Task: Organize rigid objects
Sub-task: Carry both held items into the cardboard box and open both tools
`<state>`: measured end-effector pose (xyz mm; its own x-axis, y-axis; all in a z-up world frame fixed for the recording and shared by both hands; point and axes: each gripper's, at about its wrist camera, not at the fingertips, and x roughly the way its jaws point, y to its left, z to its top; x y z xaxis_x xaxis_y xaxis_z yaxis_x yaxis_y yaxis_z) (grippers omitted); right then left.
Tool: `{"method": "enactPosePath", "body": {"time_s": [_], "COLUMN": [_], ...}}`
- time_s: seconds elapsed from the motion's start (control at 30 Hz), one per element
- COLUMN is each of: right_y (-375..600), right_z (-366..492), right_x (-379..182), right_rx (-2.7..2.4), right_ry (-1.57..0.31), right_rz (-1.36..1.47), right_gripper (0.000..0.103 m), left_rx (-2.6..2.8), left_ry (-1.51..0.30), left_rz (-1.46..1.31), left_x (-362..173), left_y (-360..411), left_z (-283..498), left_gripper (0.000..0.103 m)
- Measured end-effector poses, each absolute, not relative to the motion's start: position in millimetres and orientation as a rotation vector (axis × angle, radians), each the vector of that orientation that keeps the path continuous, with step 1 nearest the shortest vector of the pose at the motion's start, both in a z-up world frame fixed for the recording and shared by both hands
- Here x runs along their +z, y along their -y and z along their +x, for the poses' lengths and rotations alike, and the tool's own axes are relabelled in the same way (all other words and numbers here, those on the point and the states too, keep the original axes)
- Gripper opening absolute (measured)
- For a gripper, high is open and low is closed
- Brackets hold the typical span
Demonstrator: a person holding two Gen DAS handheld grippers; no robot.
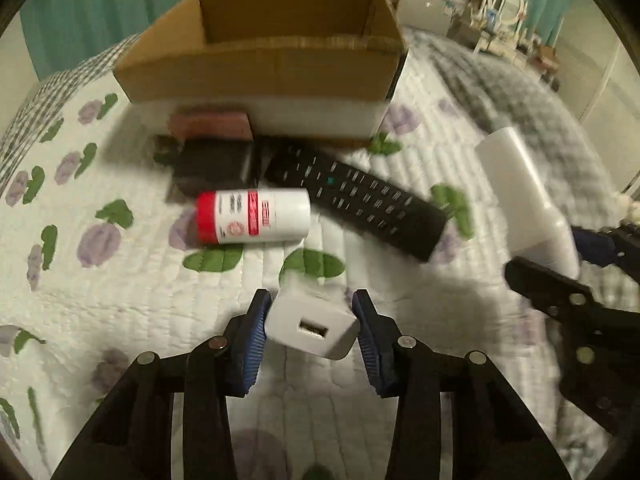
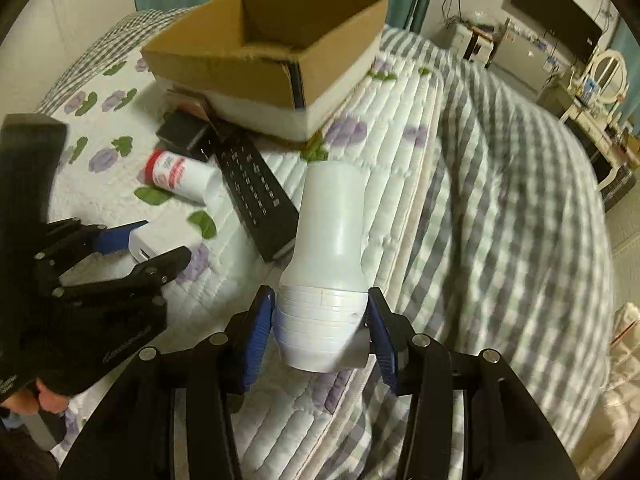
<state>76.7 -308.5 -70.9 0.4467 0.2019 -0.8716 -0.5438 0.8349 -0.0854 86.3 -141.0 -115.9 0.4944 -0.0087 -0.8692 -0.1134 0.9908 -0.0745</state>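
Note:
My left gripper (image 1: 312, 312) is shut on a white USB charger (image 1: 314, 326) and holds it above the quilt; both also show in the right wrist view (image 2: 146, 246). My right gripper (image 2: 322, 312) is shut on a white plastic bottle (image 2: 330, 256), which also shows at the right of the left wrist view (image 1: 528, 196). An open cardboard box (image 1: 260, 68) stands at the back. In front of it lie a black remote (image 1: 360, 196), a white tube with a red cap (image 1: 252, 216), a black block (image 1: 216, 168) and a pink item (image 1: 210, 126).
Everything lies on a bed with a white flowered quilt (image 1: 100, 288) and a grey checked blanket (image 2: 500, 200) to the right. Teal curtains hang behind. A dresser with an oval mirror (image 2: 608, 72) and a wall television (image 2: 556, 12) stand far right.

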Motion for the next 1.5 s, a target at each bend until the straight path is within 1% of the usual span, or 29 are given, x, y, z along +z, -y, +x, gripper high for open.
{"method": "enactPosePath", "body": {"time_s": [0.4,0.63,0.8,0.9,1.03,1.3,1.5], "right_y": [281.7,246.2,216.0,202.1,189.6,180.7,174.4], "right_z": [40.1,57.6,91.2,115.7,155.0,224.6,261.3], "right_x": [15.4,68.9,87.3,86.0,69.8,15.0,-18.9], "right_rx": [0.421,0.431,0.443,0.446,0.443,0.448,0.453], "right_ry": [-0.897,-0.782,-0.73,-0.723,-0.737,-0.822,-0.865], "right_rz": [-0.426,-0.394,-0.379,-0.369,-0.34,-0.297,-0.296], "right_gripper": [0.046,0.046,0.046,0.046,0.046,0.046,0.046], "left_rx": [0.003,0.024,0.03,0.034,0.027,0.013,-0.014], "left_ry": [-0.865,-0.757,-0.709,-0.693,-0.675,-0.671,-0.721], "left_rz": [-0.176,-0.122,-0.073,-0.049,-0.008,0.069,0.089], "left_x": [-21.6,27.3,44.6,48.0,43.6,1.8,-34.2], "left_y": [96.0,60.2,43.1,36.5,32.1,27.4,28.6], "left_z": [68.0,88.4,118.7,144.9,179.4,254.5,279.8], "left_gripper": [0.041,0.041,0.041,0.041,0.041,0.041,0.041]}}
